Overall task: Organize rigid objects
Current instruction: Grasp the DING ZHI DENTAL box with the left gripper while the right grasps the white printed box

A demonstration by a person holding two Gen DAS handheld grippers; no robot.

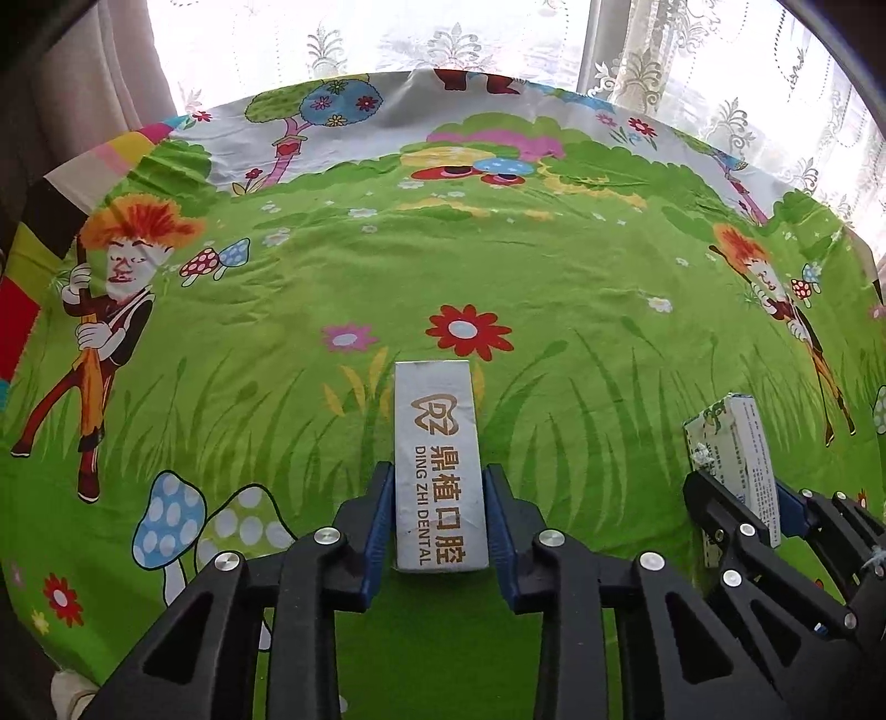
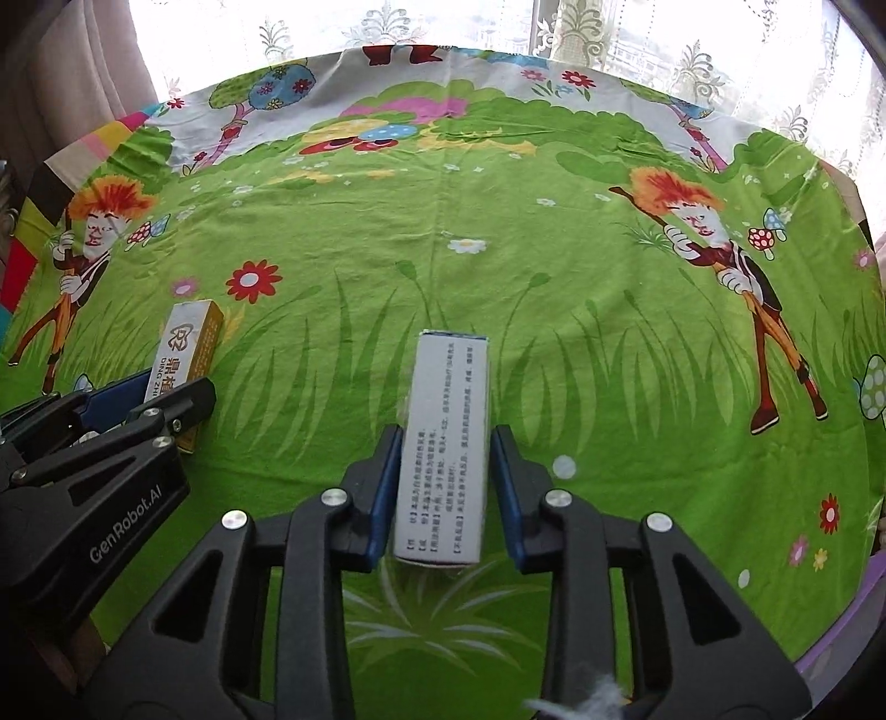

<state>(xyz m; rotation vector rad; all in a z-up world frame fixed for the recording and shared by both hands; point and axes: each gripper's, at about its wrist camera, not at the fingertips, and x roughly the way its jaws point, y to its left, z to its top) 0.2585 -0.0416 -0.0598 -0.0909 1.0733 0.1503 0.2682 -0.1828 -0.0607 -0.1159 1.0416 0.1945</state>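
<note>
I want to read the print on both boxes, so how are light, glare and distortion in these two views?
Left wrist view: window blown out white, fisheye bows the cloth; the dental box logo reads sharp between the left gripper pads. Right wrist view: same backlight; medicine box in the right gripper is evenly lit, its small print barely legible.

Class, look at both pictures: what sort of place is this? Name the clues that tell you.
Probably a room in a home, by a window. The clues: lace curtains with daylight behind them, a heavier drape at the side, and a table spread with a child's cartoon cloth.
</note>
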